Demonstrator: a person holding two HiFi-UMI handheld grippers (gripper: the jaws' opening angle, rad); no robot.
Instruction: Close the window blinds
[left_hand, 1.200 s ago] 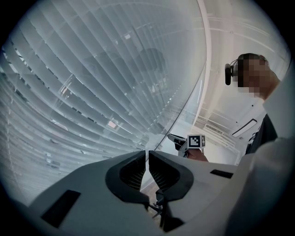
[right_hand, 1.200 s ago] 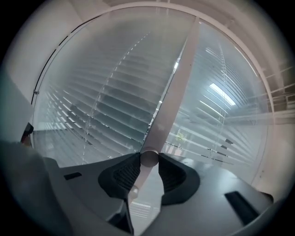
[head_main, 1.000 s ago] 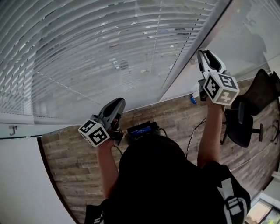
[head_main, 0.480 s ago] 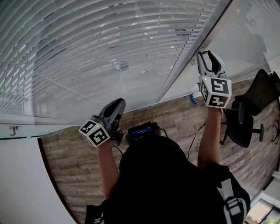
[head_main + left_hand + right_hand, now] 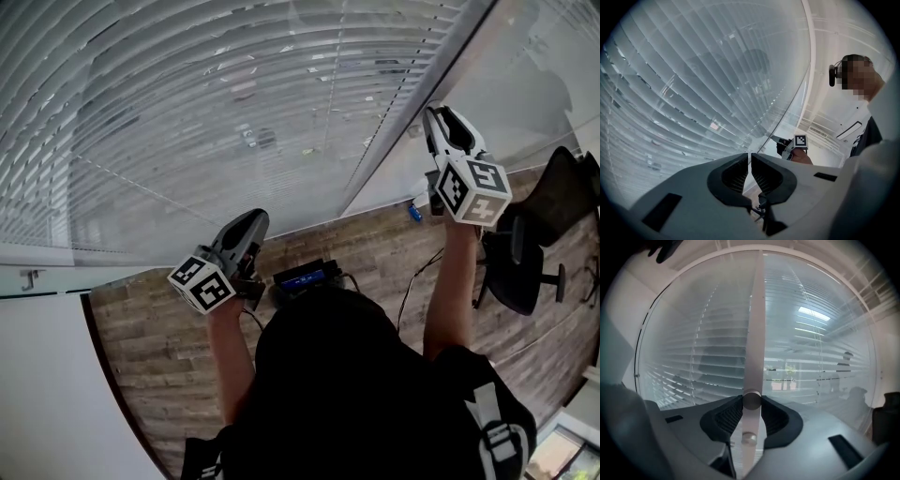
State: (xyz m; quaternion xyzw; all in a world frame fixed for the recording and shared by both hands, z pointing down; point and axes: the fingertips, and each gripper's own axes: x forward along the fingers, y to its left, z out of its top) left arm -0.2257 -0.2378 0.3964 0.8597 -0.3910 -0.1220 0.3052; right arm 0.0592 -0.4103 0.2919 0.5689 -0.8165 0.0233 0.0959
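a white wall panel fills the lower left corner of the head view, above it the window blinds spread wide behind glass, their slats tilted so that thin strips of light show between them. lower down, over the wood floor, the left gripper is held out level toward the blinds, near them but not touching. in the left gripper view its jaws are pressed almost together with only a thin slit between the ribbed pads, and nothing sits in that slit. just right of it a dark device lies on the floor near the foot of the glass. further right an upright frame strip divides the blinds from the next pane. the right gripper is raised higher, its tips at this strip. in the right gripper view a round knob on the strip sits between the jaws, both pads pinching its sides, and a second smaller round stud shows on the strip below it. at the far right a black office chair stands on the floor
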